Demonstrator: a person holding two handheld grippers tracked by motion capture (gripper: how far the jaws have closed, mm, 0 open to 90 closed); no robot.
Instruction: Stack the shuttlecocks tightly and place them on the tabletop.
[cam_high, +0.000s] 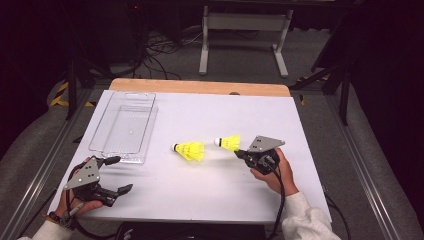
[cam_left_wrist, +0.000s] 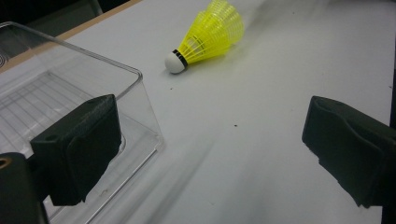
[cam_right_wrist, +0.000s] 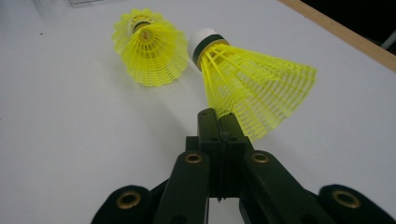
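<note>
High view, near left: the left gripper rests low, jaws spread, holding nothing. To the right, the right gripper angles up-left, jaws pressed together, pinching a yellow shuttlecock by its skirt edge. A second shuttlecock lies left of it. The clear tray sits far left, its walls barely visible.

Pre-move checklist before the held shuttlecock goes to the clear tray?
1. Right gripper shut on held shuttlecock, pinching the skirt edge: ok.
2. Grip secure enough for carrying: cannot tell, only the rim is caught.
3. Second shuttlecock lying on the table, apart from the held one: ok.
4. Clear tray upright with nothing inside: ok.
5. Left gripper open, near the tray's front corner, possibly in the path: not ok.
</note>
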